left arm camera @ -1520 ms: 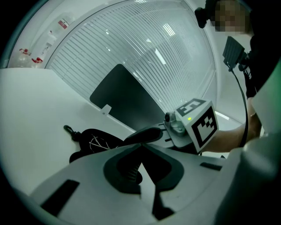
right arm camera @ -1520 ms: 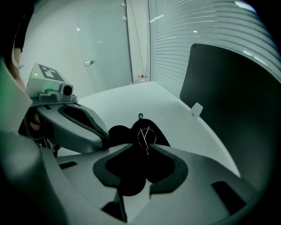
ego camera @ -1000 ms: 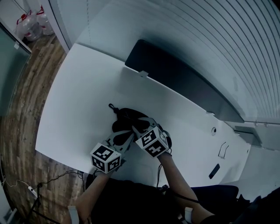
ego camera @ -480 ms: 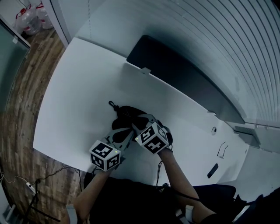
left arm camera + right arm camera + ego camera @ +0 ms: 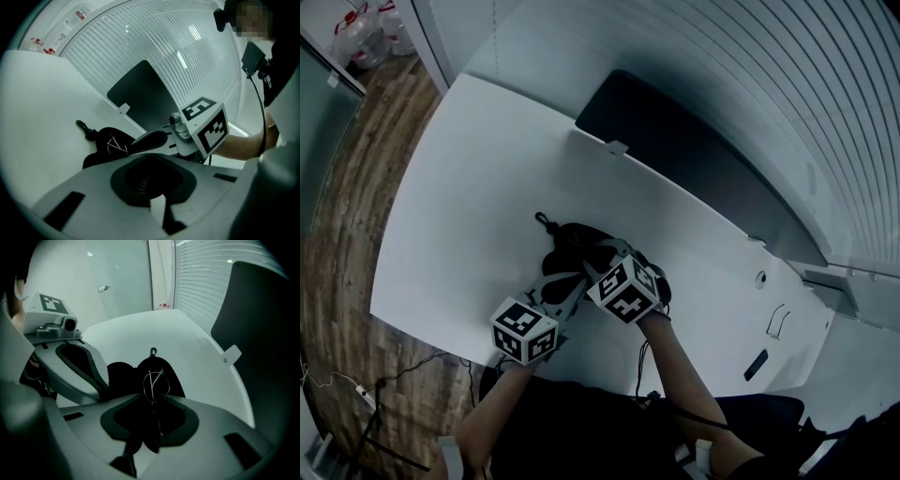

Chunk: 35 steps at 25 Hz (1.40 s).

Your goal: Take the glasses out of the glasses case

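Glasses (image 5: 152,379), thin and wire-framed, are lying half out of the soft black glasses case (image 5: 570,242) on the smooth white table (image 5: 450,187). Their long axis is running straight into the right gripper (image 5: 150,437), whose jaws seem to be clamping 1 temple. The left gripper (image 5: 157,204), just beside it, appears to be pinching the case's near edge.
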Motion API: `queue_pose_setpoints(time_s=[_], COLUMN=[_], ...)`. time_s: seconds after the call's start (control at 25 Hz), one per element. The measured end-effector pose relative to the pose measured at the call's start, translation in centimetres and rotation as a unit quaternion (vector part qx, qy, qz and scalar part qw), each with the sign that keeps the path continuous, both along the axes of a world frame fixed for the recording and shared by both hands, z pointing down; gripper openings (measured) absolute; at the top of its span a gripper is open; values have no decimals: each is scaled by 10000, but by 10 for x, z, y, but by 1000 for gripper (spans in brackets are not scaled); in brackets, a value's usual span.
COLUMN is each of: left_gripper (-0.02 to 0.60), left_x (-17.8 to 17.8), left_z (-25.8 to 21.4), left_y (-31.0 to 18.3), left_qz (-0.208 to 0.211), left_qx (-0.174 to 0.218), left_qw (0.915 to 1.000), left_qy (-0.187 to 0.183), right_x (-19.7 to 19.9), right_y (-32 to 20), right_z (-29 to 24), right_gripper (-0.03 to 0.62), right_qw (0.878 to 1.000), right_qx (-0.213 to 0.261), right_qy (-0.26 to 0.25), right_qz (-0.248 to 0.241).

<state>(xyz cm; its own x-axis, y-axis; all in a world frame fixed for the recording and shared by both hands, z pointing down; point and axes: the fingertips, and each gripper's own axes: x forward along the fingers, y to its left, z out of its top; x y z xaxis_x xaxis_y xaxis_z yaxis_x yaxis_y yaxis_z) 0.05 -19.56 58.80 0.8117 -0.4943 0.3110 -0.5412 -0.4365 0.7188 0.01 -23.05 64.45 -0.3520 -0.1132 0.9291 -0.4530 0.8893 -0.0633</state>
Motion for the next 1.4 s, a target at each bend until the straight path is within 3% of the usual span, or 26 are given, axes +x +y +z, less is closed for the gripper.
queue_pose_setpoints(time_s=[0.2,0.56,0.8,1.4], left_gripper=[11,11,11,11], left_x=[0,0,4,-3], left_z=[1,3,4,1], left_y=[0,-1,2,5], left_qz=[-10,-82,-42,-60], left_qx=[-11,-43,-91,-76], left_qw=[10000,10000,9999,10000], left_qy=[-7,-12,36,20], right_x=[3,4,5,0], right_y=[-5,-7,-7,-5], right_z=[1,5,6,-1], right_gripper=[64,35,26,21], right_qw=[9999,9944,9921,9942], right_qx=[92,546,635,712], right_qy=[82,595,693,518], right_qz=[0,-681,-833,-613])
